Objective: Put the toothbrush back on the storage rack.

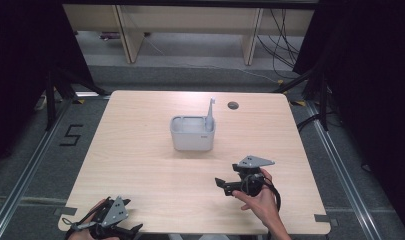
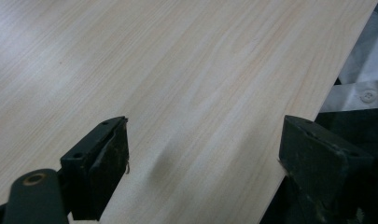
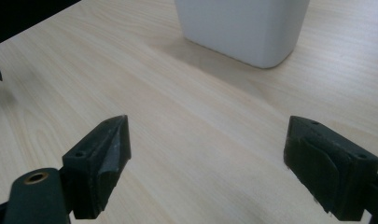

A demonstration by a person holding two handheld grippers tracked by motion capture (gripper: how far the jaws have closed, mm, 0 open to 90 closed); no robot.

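Note:
A white rectangular container [image 1: 192, 134] stands upright at the middle of the wooden table [image 1: 140, 150]. A slim white stick-like item [image 1: 210, 111] leans up out of its right rear corner. My right gripper [image 1: 222, 186], held in a hand, hovers in front of the container and a little to its right, jaws pointing left. In the right gripper view my right gripper [image 3: 207, 123] is open and empty, with the container [image 3: 242, 28] ahead of it. My left gripper [image 1: 132, 231] rests at the table's front left edge. In the left gripper view my left gripper [image 2: 205, 126] is open over bare wood.
A round dark grommet [image 1: 233, 105] sits in the table near the far edge. The table's front edge [image 2: 317, 98] runs close by the left gripper's right jaw, with white cloth and a button [image 2: 367, 95] beyond it. Black curtains and floor cables surround the table.

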